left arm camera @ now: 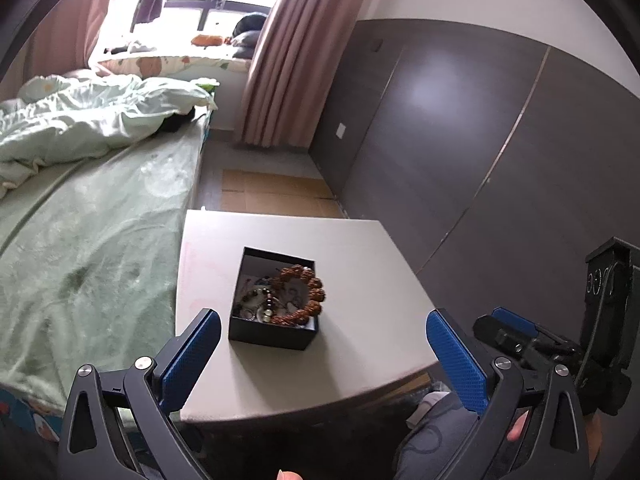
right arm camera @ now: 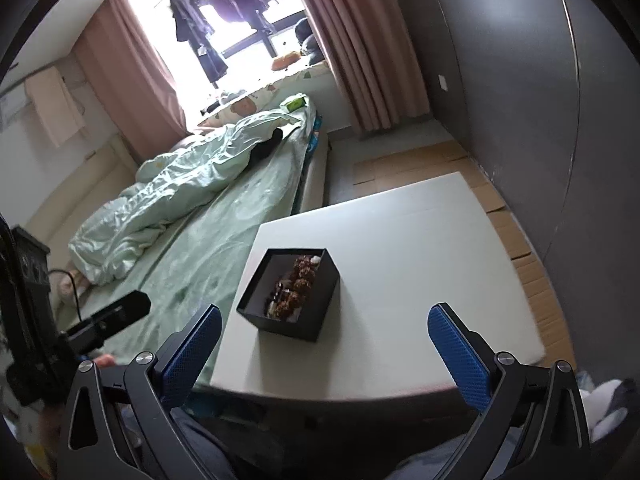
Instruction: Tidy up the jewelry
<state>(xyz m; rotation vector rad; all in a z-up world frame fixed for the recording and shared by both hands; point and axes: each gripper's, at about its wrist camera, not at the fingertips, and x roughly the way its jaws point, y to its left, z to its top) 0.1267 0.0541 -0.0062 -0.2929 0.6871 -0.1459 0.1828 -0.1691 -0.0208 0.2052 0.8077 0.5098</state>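
Observation:
A small black open box (left arm camera: pixel 272 330) stands on a white square table (left arm camera: pixel 360 272). Inside it lie a brown beaded bracelet (left arm camera: pixel 308 284) and other beaded jewelry (left arm camera: pixel 256 300). My left gripper (left arm camera: pixel 323 340) is open and empty, held above the table's near edge, just short of the box. In the right wrist view the same box (right arm camera: pixel 316 300) with the brown bracelet (right arm camera: pixel 298 284) sits on the table (right arm camera: pixel 420 248). My right gripper (right arm camera: pixel 325 338) is open and empty, near the table's front edge, with the box just ahead and to the left.
A bed with a green sheet (left arm camera: pixel 88 248) and a rumpled quilt (left arm camera: pixel 80 120) runs along the table's left side. A dark wardrobe wall (left arm camera: pixel 480 140) stands to the right. Cardboard sheets (left arm camera: pixel 272 196) cover the floor beyond the table. Pink curtains (left arm camera: pixel 288 60) frame the window.

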